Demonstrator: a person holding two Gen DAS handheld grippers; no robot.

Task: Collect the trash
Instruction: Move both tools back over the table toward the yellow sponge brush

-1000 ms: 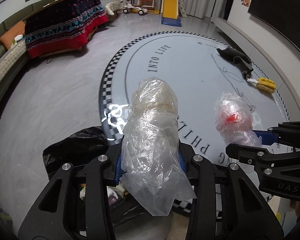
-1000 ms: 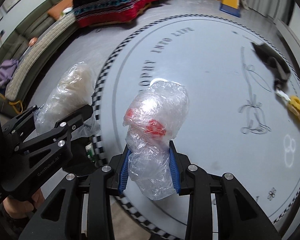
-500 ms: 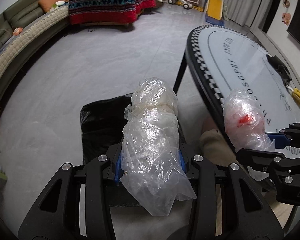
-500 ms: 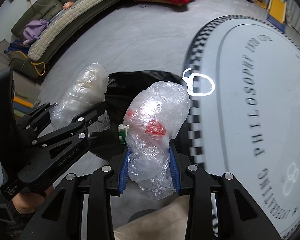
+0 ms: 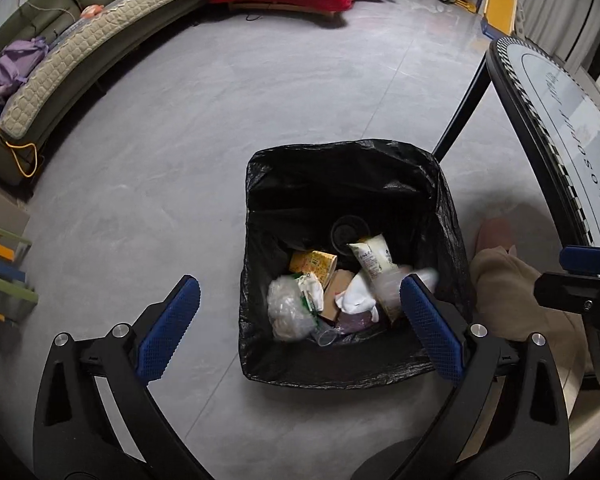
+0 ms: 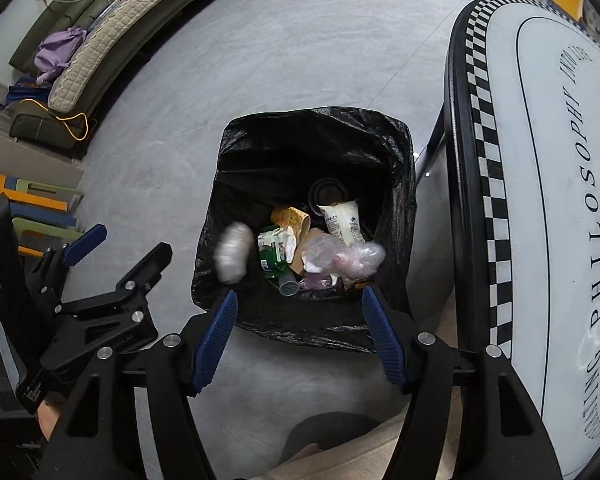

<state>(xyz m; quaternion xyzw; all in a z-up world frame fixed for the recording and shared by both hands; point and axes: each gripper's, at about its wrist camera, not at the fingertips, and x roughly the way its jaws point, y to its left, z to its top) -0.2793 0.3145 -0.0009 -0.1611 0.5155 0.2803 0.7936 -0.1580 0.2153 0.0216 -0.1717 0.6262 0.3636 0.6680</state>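
both grippers hang over the black-lined trash bin (image 5: 342,264) on the grey floor, beside the round table (image 6: 540,200) with the checkered rim. the left gripper (image 5: 296,324) has its jaws opening to a wide spread with nothing between the blue pads, and the right gripper (image 6: 298,336) has its jaws opening to a moderate spread, also with nothing between them. the task's things, two crumpled clear plastic bags, are in or just over the bin: a pale one (image 6: 233,252) shows blurred at the bin's left inner wall in the right wrist view, seemingly mid-fall, and a second with a pinkish tint (image 6: 348,258) lies atop the carton, paper cups and wrappers already there. the main risk is the pale bag, which is light and close to the liner's edge; it could catch on the rim fold or drift outside, so it would need picking up again. the liner (image 5: 380,156) sits loosely over the bin and sags at the near side, so a finger dipping in could snag it and pull it down or tip the bin. the left gripper's right finger (image 5: 432,332) overlaps the bin's near corner in view, so a careless pull-away may drag the plastic. a person's leg (image 5: 512,288) stands just beside the bin and could bump it.
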